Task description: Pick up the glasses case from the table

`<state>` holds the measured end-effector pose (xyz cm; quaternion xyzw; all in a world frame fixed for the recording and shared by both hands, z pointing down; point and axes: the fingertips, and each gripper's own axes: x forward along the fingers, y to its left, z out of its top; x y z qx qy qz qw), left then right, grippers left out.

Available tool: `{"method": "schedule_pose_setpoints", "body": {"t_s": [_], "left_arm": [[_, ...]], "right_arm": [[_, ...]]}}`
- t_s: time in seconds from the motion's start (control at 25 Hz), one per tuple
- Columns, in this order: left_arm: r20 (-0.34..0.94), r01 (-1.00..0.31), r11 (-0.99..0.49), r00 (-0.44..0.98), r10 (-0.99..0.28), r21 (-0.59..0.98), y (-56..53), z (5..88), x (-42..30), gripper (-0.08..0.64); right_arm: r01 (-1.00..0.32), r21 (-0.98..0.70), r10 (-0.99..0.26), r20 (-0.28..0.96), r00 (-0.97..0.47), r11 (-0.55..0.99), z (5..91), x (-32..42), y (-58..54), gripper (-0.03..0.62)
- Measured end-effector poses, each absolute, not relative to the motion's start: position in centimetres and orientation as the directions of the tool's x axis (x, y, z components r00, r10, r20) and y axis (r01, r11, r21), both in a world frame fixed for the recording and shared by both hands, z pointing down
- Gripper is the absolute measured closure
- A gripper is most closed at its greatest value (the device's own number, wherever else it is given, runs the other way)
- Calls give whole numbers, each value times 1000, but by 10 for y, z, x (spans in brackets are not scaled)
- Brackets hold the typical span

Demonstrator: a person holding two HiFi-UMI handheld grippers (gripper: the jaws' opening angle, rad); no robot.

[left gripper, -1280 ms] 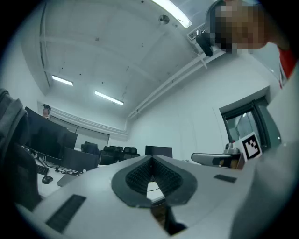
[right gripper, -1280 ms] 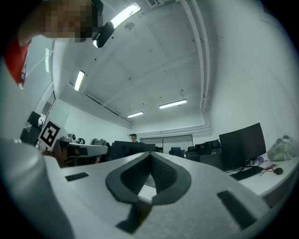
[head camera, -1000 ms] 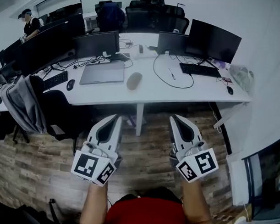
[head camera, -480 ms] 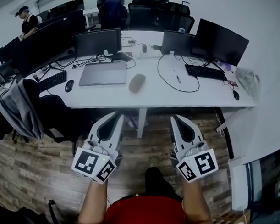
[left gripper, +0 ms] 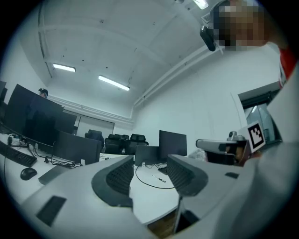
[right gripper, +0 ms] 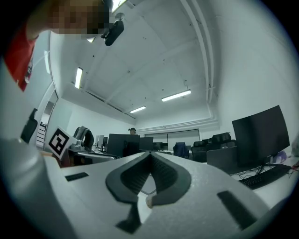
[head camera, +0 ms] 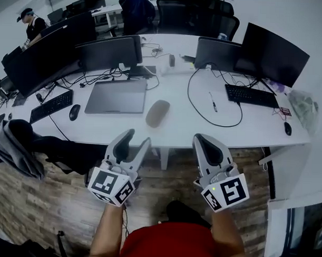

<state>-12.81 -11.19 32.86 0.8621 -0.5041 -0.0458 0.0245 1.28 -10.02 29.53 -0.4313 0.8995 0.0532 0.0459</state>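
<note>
Against a second ago, the head view has closed in on the white table [head camera: 176, 132], whose near edge now lies at the jaw tips of both grippers where wooden floor lay before; the left gripper [head camera: 135, 142], pressed together then, now has its jaws partway apart and opening, with nothing between them but the tabletop beyond; the right gripper [head camera: 202, 138] is as before, its jaws meeting at the tips and holding nothing; the glasses case [head camera: 158, 113], a grey oval pouch, sits lower and larger in the view than it did, lying flat on the table just right of the closed grey laptop [head camera: 116, 96] and left of the black cable loop [head camera: 204, 108], beyond the left gripper and apart from it; its long axis runs away from the person and leans a little to the right at the far end, the near end pointing roughly at the left gripper's jaws.
</note>
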Motion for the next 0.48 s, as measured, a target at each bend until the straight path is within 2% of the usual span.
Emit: {"method": "schedule_pose_setpoints", "body": {"t_s": [0.48], "left_arm": [[228,-919,-392,389,-893,32,-282,426,-100,241]], "right_arm": [[-713,27,-712,-53,-701,700,330,49,-236,588]]}}
